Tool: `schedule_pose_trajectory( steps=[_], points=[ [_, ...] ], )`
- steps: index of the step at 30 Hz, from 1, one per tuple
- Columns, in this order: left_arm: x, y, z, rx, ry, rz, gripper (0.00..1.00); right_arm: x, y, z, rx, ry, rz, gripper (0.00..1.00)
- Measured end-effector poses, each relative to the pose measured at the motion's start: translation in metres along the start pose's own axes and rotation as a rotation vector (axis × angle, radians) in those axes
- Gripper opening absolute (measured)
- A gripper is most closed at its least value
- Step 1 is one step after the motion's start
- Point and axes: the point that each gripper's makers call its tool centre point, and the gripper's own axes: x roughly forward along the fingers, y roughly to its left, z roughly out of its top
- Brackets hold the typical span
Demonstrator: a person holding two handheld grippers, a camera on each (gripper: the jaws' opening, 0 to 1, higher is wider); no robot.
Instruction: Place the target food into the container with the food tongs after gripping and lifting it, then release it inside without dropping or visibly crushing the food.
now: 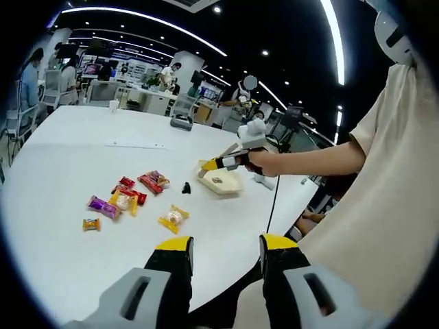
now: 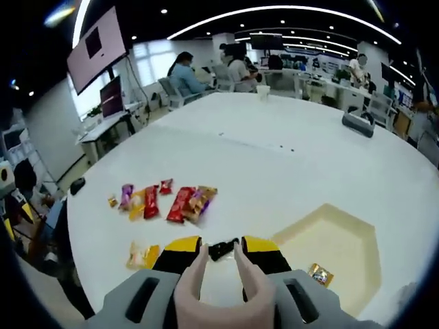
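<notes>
Several wrapped snacks [image 1: 123,199] lie loose on the white table, and they lie left of my jaws as the snacks [image 2: 180,203] in the right gripper view. A small black piece [image 2: 221,249] sits just past the tips of the pale food tongs [image 2: 206,277]. My right gripper [image 2: 221,255] is shut on the tongs, whose arms stand slightly apart. The cream container [image 2: 336,240] lies to the right with one wrapped snack [image 2: 319,274] inside. In the left gripper view the right gripper [image 1: 218,163] hovers over the container [image 1: 232,185], the black piece [image 1: 186,186] beside it. My left gripper [image 1: 226,243] is open and holds nothing.
A person's arm [image 1: 309,161] and pale shirt fill the right side. A dark cable [image 1: 273,202] hangs over the table edge. A grey device [image 1: 181,123] and a white cup [image 1: 114,105] stand far back. People sit at desks beyond.
</notes>
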Motion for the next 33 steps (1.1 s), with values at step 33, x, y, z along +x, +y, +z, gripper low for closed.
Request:
schedule_pose_trajectory(
  steps=[33],
  points=[
    [-0.018,0.033,-0.002,-0.014,0.064,-0.013,0.38,0.043,-0.006,-0.014,0.058,0.002,-0.236,0.23]
  ],
)
